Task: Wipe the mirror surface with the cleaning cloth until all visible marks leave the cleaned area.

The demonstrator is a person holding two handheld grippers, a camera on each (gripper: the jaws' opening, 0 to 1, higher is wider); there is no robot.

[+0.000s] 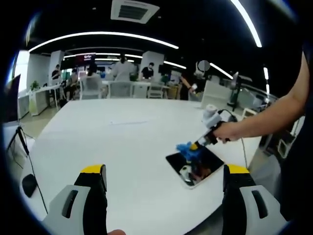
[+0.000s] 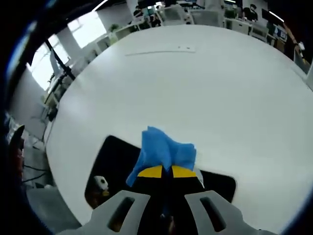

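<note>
Our right gripper (image 2: 167,172) is clamped on the blue cleaning cloth (image 2: 165,148), pressing it onto the dark mirror (image 2: 115,159), whose middle hides beneath cloth and jaws. Our left gripper (image 1: 164,178) hangs spread wide above the white table (image 1: 122,142), mirror ahead.

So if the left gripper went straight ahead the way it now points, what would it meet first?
Probably bare white table. The left gripper is open and holds nothing, and the mirror and blue cloth lie slightly right of its line, though depth is unclear.
</note>
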